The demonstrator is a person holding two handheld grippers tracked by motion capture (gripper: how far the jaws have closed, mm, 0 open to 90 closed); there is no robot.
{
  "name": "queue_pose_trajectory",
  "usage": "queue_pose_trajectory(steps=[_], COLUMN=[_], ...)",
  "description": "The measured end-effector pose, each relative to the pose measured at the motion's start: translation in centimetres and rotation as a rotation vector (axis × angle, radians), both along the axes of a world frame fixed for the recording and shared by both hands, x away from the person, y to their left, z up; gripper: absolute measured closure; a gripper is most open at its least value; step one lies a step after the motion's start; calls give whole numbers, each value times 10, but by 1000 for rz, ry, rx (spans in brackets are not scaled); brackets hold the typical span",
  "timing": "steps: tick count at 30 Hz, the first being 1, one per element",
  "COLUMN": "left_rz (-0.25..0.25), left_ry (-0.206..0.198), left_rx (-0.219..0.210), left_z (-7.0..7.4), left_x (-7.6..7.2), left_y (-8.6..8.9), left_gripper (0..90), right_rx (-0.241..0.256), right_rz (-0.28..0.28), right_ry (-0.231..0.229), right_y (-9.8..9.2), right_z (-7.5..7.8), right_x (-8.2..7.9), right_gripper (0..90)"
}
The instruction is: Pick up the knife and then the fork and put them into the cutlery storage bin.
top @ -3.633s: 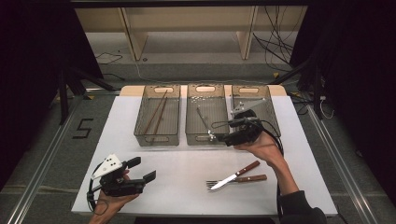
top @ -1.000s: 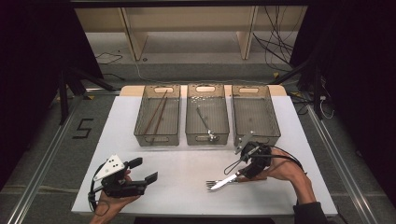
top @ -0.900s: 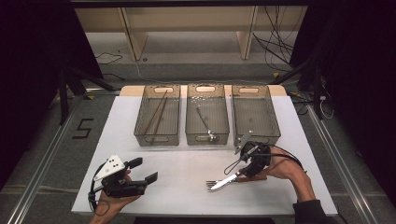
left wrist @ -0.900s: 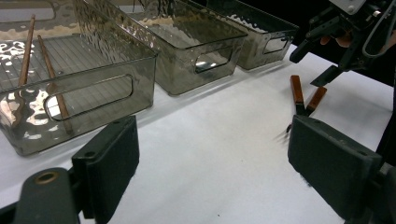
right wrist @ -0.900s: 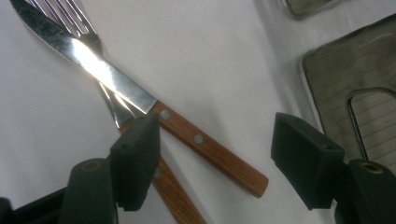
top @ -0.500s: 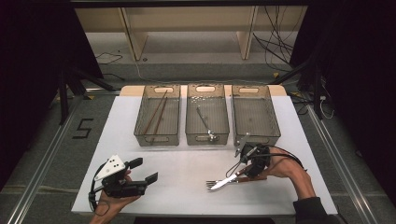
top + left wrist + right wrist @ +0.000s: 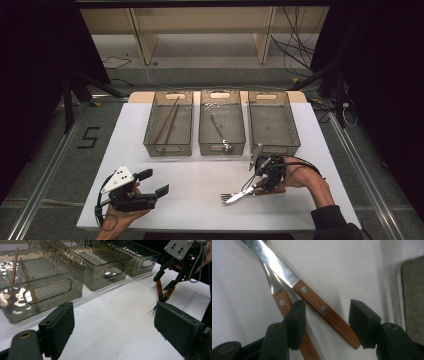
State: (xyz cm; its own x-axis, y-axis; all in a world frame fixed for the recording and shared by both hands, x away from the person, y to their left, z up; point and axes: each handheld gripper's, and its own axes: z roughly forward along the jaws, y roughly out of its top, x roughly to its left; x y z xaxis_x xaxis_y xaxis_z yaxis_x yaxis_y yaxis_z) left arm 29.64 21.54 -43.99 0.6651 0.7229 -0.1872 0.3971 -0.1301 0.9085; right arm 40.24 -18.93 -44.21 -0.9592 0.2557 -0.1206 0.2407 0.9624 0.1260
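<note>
- The right claw (image 7: 256,182) is low over the table (image 7: 200,200), in the lower right of the high view, and its jaws stand open.
- In the right gripper view the wooden handle of the knife (image 7: 322,308) lies between the two jaws; they are not pressed on it.
- The fork (image 7: 283,302) lies under the knife, crossing it, and its handle goes below the left jaw.
- Both pieces lie flat on the white table, in front of the right bin (image 7: 272,122).
- The left claw (image 7: 152,182) is in the lower left of the high view, open and holding nothing.
- The left bin (image 7: 169,125) holds chopsticks (image 7: 13,272); the middle bin (image 7: 221,122) holds a spoon (image 7: 219,132).
</note>
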Motion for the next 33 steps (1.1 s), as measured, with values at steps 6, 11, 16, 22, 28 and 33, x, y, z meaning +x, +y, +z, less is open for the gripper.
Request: queue_pose_trajectory(steps=[6,11,16,22,28,33], left_rz=[-1,0,0,0,1,-1], left_ry=[0,1,1,3,3,7], left_rx=[3,3,3,4,3,5], left_z=[0,0,0,0,-1,-1], left_x=[0,0,0,0,0,0], left_y=[0,0,-1,0,-1,-1], left_gripper=[162,162,162,163,164,163], right_rx=[-10,-27,-63,-80,-107,-108], right_rz=[14,27,62,94,147,174], right_ry=[17,15,24,20,-1,-14], right_y=[1,3,10,13,16,17], right_z=[-2,-5,-10,-11,-11,-11], right_x=[0,1,4,3,-2,-5], right_gripper=[509,522,535,566,604,624])
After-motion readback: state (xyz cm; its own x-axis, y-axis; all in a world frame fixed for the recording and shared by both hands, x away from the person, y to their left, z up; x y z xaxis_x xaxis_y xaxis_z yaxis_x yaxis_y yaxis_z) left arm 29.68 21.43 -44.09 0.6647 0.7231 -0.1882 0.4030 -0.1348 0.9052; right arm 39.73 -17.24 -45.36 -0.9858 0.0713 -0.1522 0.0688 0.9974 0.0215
